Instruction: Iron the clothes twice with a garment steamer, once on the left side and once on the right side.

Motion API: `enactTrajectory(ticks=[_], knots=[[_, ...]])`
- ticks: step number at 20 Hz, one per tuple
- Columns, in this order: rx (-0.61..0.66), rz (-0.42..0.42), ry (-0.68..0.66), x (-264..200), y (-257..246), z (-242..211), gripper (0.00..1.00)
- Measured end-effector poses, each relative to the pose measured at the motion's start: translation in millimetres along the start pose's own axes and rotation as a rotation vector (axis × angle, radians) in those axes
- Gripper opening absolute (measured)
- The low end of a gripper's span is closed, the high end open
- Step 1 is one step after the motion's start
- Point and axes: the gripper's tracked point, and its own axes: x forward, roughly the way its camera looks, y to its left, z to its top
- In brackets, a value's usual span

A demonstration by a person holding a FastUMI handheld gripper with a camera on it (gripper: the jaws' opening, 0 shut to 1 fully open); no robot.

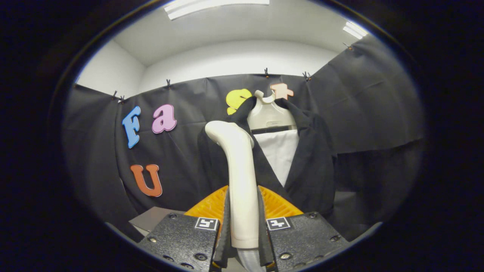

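My gripper (243, 221) is shut on the handle of a cream garment steamer (237, 166), which rises upright between the fingers with its head bent toward the clothes. Beyond it hangs a black jacket (310, 158) over a white inner panel (281, 155), on a cream hanger (269, 113) against the booth's back wall. The steamer head sits at the jacket's left lapel, near the collar; whether it touches the cloth I cannot tell. The jacket's left front is partly hidden behind the steamer.
A grey hose (247, 260) leaves the steamer handle's base between the fingers. A grey surface (151, 219) lies low to the left of the fingers. Black cloth walls close the booth behind and on both sides.
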Motion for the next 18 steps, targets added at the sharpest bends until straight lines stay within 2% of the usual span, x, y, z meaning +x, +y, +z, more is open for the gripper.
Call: enactTrajectory(ticks=[18], knots=[[-0.026,-0.117,0.147,-17.0,-34.5,-90.0,0.34]])
